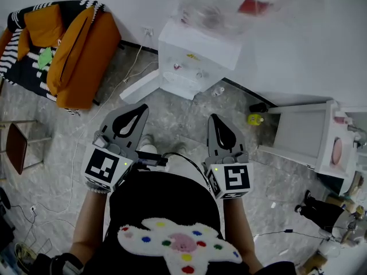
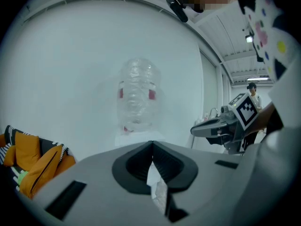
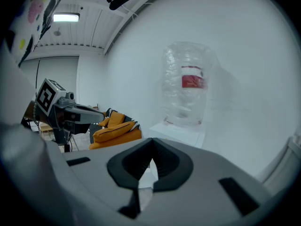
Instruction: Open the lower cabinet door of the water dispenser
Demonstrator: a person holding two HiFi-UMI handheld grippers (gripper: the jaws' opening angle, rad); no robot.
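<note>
The white water dispenser [image 1: 198, 53] stands against the wall ahead, with a clear bottle [image 1: 229, 4] on top. At its foot a white door panel [image 1: 140, 86] angles out to the left over the floor. My left gripper [image 1: 137, 109] and right gripper [image 1: 213, 118] are held side by side at waist height, well short of the dispenser. Both are shut with nothing between the pads. In the left gripper view the closed left gripper [image 2: 152, 144] points at the bottle [image 2: 137, 95]. The right gripper [image 3: 151, 140] in its own view points just left of the bottle [image 3: 187, 84].
An orange armchair [image 1: 74, 56] stands at the left with a small stool [image 1: 14, 148] below it. At the right is a white open cabinet [image 1: 304, 133], with a yellow object [image 1: 255, 119] on the floor beside it. Cables trail over the grey floor [image 1: 172, 119]. Another person [image 2: 254, 91] stands far off.
</note>
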